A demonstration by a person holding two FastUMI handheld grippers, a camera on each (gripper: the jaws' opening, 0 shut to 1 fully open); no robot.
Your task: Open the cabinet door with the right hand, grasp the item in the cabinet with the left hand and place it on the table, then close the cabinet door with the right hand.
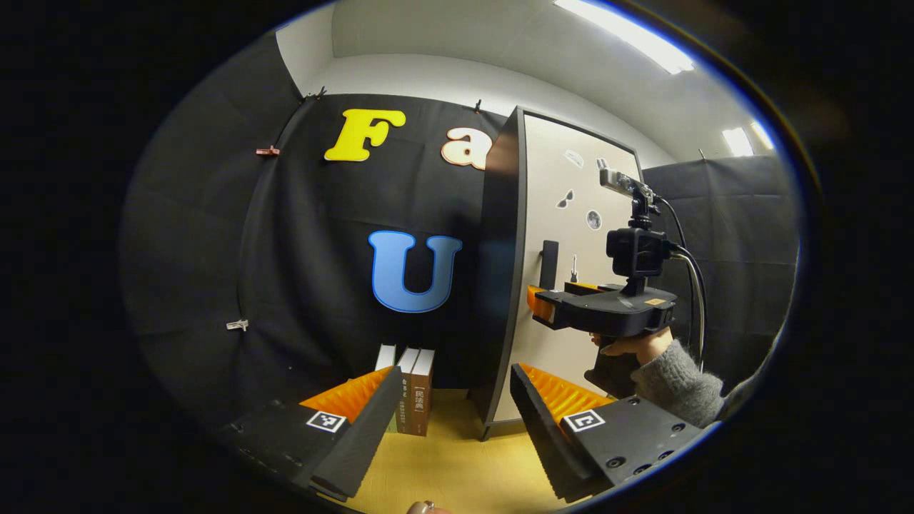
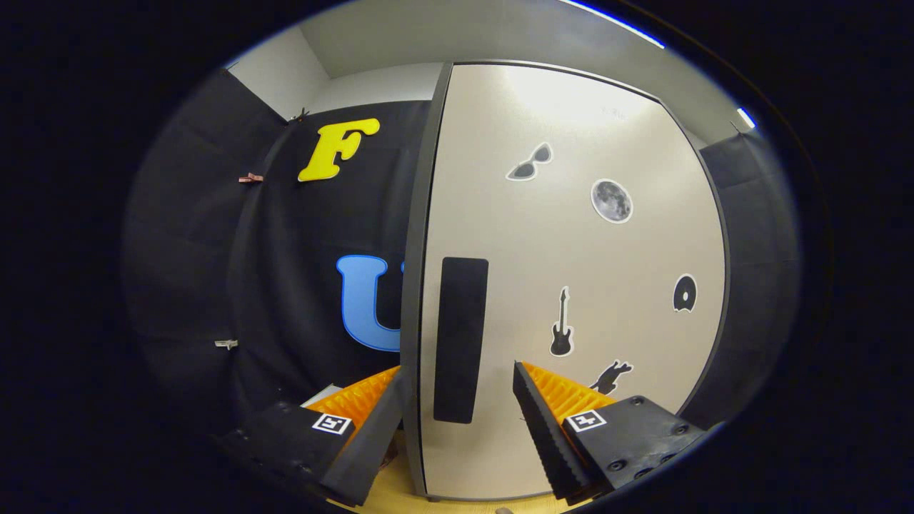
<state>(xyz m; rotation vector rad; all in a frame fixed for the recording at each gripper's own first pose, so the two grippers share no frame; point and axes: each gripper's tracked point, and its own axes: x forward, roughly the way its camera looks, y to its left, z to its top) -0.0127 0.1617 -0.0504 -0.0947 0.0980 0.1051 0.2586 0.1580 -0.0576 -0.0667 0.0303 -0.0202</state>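
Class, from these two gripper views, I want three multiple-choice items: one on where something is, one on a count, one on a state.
1. Where do the books stand?
A. on the table left of the cabinet
B. on top of the cabinet
C. in the person's hand

2. How many books stand there?
A. one
B. three
C. six

3. How is the cabinet door?
A. closed
C. taken off
B. wide open

Key: 1 A, they stand on the table beside the cabinet's side wall; 2 B, three spines show; 3 A, the door sits flush in its frame, the right gripper open before the handle.
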